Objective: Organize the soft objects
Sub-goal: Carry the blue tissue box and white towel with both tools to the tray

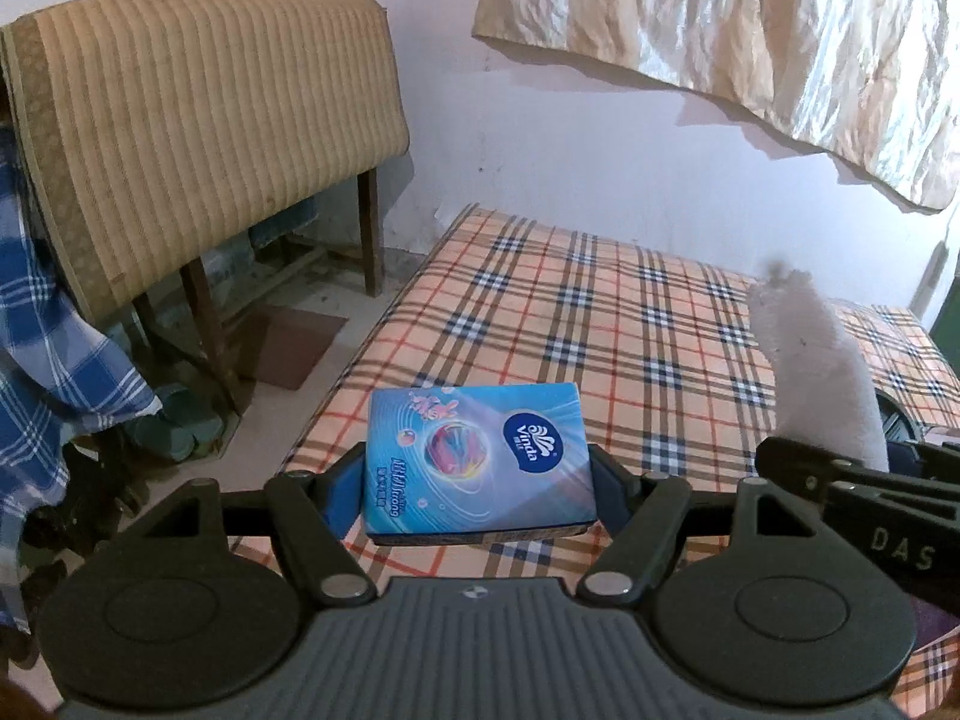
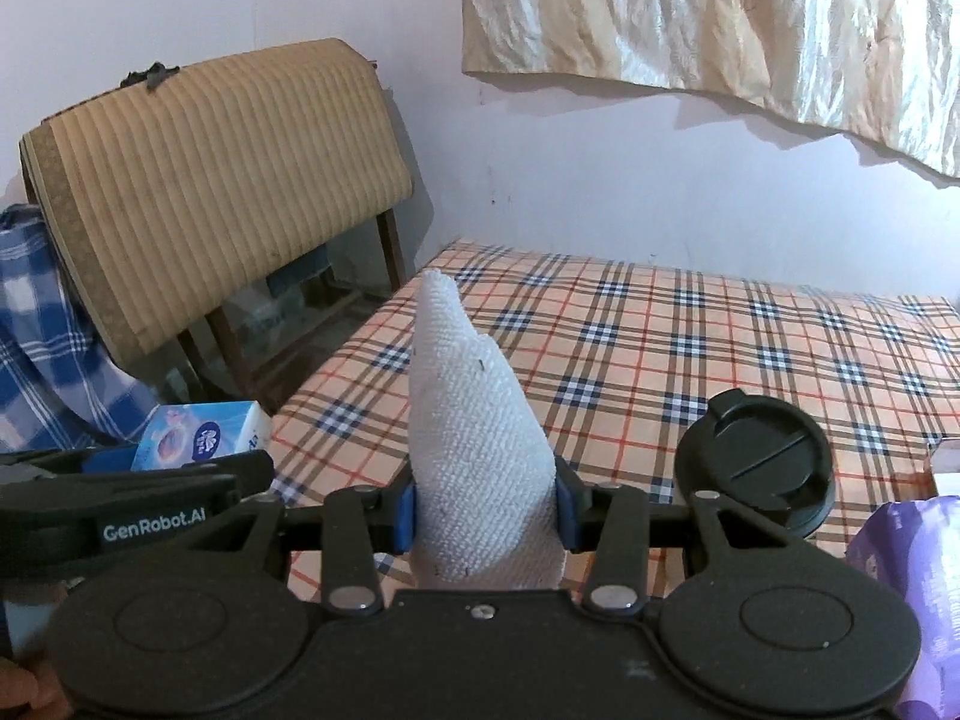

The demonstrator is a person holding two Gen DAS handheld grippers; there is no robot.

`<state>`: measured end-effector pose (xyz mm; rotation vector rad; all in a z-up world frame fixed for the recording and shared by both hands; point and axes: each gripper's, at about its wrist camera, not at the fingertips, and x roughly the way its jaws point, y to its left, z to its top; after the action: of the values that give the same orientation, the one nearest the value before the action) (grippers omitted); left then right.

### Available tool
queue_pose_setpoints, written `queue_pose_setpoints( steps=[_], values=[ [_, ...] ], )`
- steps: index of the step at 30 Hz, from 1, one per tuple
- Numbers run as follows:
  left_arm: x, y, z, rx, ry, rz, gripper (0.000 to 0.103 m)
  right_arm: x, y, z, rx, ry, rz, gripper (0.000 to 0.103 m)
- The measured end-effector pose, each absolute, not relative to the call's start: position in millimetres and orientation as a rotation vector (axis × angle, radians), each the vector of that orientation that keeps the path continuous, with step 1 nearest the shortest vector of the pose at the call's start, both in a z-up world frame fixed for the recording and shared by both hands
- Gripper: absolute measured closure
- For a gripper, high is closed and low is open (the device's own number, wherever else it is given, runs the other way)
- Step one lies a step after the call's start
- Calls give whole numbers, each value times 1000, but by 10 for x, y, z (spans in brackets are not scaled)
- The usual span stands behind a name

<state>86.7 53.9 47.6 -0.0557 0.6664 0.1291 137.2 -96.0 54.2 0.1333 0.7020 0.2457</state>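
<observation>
My left gripper (image 1: 478, 480) is shut on a blue Vinda tissue pack (image 1: 477, 456) and holds it above the near left part of the plaid bed (image 1: 600, 312). My right gripper (image 2: 485, 510) is shut on a rolled white towel (image 2: 474, 420) that sticks up and forward between the blue pads. The towel also shows at the right of the left wrist view (image 1: 822, 372). The tissue pack shows at the left of the right wrist view (image 2: 204, 435), beside the left gripper's body.
A black round lid (image 2: 756, 462) and a purple package (image 2: 912, 588) lie on the bed at right. A chair draped with a tan mat (image 1: 198, 132) stands left of the bed, with blue checked cloth (image 1: 42, 330) beside it. A cream curtain (image 1: 750, 48) hangs on the wall.
</observation>
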Motion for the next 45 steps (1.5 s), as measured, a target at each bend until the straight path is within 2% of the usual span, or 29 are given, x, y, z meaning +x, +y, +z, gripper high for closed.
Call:
queue_pose_setpoints(
  steps=[45],
  values=[
    [969,-150,808,5,635,-19,28,1281,-1734,1022,143,647,135,51]
  ],
)
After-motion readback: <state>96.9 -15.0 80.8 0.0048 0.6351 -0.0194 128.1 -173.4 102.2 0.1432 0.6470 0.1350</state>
